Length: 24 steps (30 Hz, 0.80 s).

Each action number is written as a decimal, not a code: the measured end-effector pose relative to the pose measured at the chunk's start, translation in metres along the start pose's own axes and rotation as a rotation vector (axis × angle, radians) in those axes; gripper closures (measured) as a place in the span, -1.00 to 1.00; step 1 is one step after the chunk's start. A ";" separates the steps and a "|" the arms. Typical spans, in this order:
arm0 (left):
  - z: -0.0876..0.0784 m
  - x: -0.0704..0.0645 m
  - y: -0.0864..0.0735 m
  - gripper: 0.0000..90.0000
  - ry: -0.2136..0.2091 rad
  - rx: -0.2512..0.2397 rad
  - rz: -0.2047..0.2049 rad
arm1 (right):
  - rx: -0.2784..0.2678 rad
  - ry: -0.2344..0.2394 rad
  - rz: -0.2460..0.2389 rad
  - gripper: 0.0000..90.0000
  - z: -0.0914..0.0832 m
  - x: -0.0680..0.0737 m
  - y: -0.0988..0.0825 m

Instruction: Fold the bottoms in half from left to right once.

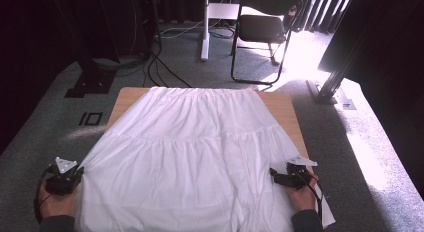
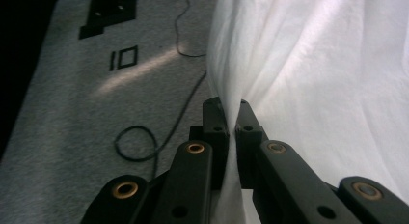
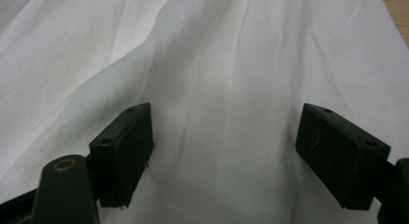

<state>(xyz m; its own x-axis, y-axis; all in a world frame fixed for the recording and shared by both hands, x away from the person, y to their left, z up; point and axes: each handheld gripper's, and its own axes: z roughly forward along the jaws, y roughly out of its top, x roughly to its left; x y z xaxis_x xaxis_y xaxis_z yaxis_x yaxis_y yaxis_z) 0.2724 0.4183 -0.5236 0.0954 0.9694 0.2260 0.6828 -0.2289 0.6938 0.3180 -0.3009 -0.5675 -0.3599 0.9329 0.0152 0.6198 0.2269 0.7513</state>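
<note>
The left gripper is clenched on the side edge of the white tiered cotton skirt; the right gripper stands spread, its jaws resting apart on the cloth at the other side. The skirt lies flat over the light wooden table, waistband at the far end, hem hanging towards the person. Grey carpet surrounds it; a black folding chair stands beyond.
</note>
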 end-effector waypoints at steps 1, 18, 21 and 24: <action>-0.001 0.007 0.000 0.96 0.019 0.004 -0.006 | 0.000 0.000 0.000 -0.55 0.000 0.000 0.000; -0.057 0.020 0.031 0.96 -0.134 -0.208 -0.095 | 0.000 0.002 0.000 -0.55 -0.002 0.001 -0.001; -0.079 -0.006 0.058 0.96 -0.283 -0.296 -0.031 | -0.001 0.002 -0.001 -0.55 -0.002 0.001 -0.001; -0.088 -0.023 0.074 0.96 -0.363 -0.335 0.009 | -0.001 0.002 -0.001 -0.55 -0.002 0.001 -0.001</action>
<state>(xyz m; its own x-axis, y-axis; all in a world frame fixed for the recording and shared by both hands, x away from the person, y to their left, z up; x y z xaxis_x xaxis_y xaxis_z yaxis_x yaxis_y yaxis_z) 0.2569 0.3710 -0.4172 0.3872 0.9217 0.0212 0.4164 -0.1954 0.8879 0.3157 -0.3008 -0.5676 -0.3617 0.9321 0.0159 0.6189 0.2273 0.7518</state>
